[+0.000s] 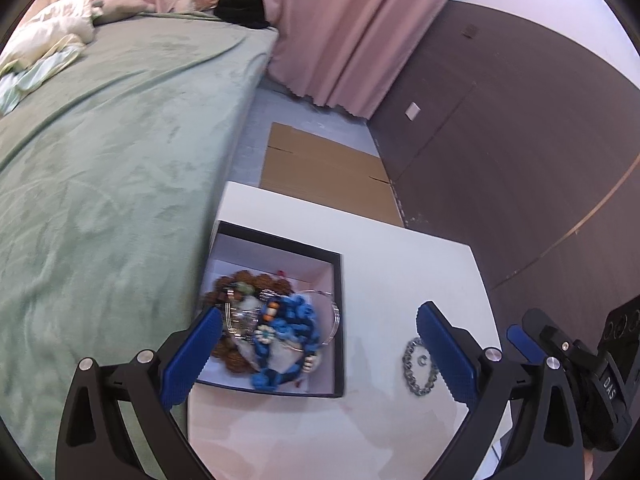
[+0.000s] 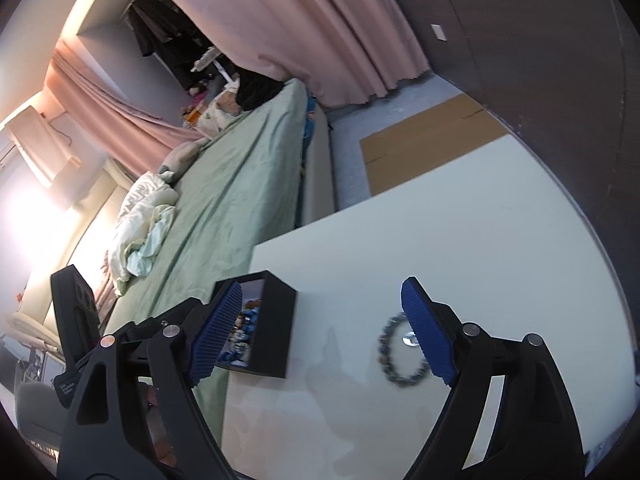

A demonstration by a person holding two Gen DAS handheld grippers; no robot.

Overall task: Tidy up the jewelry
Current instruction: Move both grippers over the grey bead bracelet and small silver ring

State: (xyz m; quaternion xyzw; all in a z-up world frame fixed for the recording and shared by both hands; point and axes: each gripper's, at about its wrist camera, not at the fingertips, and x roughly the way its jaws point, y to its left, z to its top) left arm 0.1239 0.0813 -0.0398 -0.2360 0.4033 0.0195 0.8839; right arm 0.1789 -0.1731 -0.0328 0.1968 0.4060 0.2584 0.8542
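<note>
A black box (image 1: pixel 339 320) with a white inside stands on the white table (image 1: pixel 392 264). It holds a blue bead necklace (image 1: pixel 296 336), brown beads (image 1: pixel 236 360) and clear bangles (image 1: pixel 334 318). A grey bead bracelet (image 1: pixel 416 368) with a small ring (image 1: pixel 423 359) inside it lies on the table right of the box. My left gripper (image 1: pixel 320 354) is open and empty above the box. My right gripper (image 2: pixel 320 332) is open and empty above the table between the box (image 2: pixel 276 328) and the bracelet (image 2: pixel 394 360); its right finger partly hides the bracelet.
A bed with a green blanket (image 1: pixel 100 168) runs along the table's left side. Flat cardboard (image 1: pixel 320 164) lies on the floor beyond the table. A dark wall (image 1: pixel 520 140) stands to the right, pink curtains (image 1: pixel 340 28) behind.
</note>
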